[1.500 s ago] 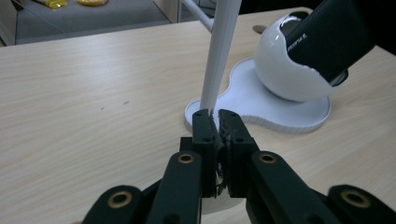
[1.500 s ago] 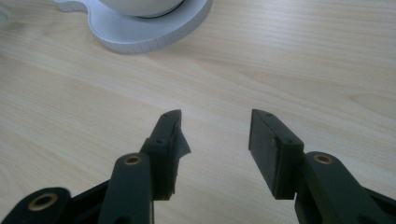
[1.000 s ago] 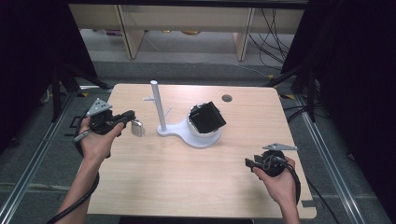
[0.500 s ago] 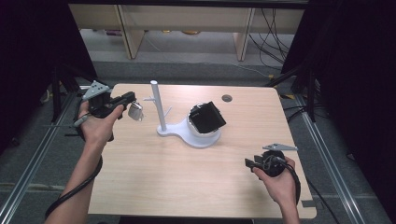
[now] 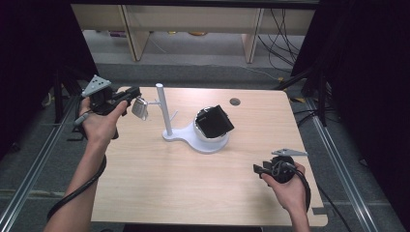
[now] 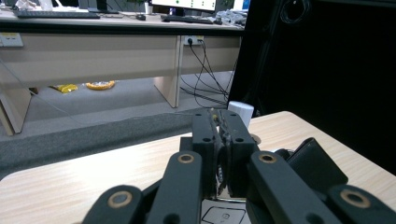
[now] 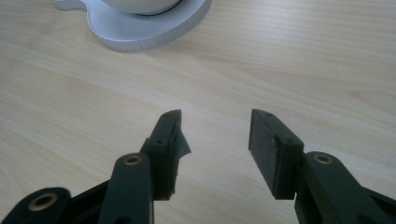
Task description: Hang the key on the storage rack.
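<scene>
Light wood table (image 5: 159, 188) sits between black curtains, with pale desks and loose cables on the floor at the top of the high view. Centre of that frame: a white stand (image 5: 193, 137) with an upright post (image 5: 162, 108) and a short side peg; a black boxy object (image 5: 215, 121) rests tilted on the stand's round bowl part.

Left gripper (image 5: 131, 98), upper left of the high view, is held above the table's left edge and is clenched on a small silvery cup-like item (image 5: 140, 108). The item hangs at the gripper's tip, just left of the post's peg, apart from it. Its long axis runs roughly top to bottom of the frame, slightly tilted; which end is the open one I cannot tell.

Left gripper view adds what the high view lacks: jaws pressed nearly together at centre frame, the post's white top (image 6: 240, 112) just behind them, the black object (image 6: 313, 163) at lower right. The item itself is mostly hidden between the jaws.

Right gripper (image 5: 261, 170), lower right of the high view, rests low over the table. Right gripper view shows its jaws apart with bare wood between them, and the stand's base (image 7: 140, 28) at the top edge.
</scene>
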A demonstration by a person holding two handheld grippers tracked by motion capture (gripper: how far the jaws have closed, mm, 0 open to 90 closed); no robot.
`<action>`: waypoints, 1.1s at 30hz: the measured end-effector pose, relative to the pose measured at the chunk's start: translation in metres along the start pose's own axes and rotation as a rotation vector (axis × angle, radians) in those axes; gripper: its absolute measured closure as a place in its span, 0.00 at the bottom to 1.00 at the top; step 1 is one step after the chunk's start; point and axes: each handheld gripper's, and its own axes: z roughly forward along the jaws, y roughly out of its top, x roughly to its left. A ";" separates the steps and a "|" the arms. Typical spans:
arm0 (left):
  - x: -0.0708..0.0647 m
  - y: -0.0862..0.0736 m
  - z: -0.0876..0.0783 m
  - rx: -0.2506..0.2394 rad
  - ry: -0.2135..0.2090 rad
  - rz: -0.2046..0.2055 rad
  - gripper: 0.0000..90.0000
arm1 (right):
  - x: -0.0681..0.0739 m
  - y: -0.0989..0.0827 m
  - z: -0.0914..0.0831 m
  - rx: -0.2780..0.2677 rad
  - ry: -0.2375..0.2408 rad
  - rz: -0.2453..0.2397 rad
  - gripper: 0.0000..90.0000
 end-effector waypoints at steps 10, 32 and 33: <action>-0.003 0.007 0.002 -0.015 -0.011 -0.002 0.95 | -0.002 0.001 0.002 -0.025 0.018 -0.010 0.61; -0.011 0.004 0.010 0.001 -0.031 0.007 0.95 | -0.003 0.000 0.000 -0.011 0.013 -0.004 0.61; -0.012 0.003 0.011 0.003 -0.032 0.006 0.95 | -0.003 0.000 0.000 -0.011 0.012 -0.005 0.61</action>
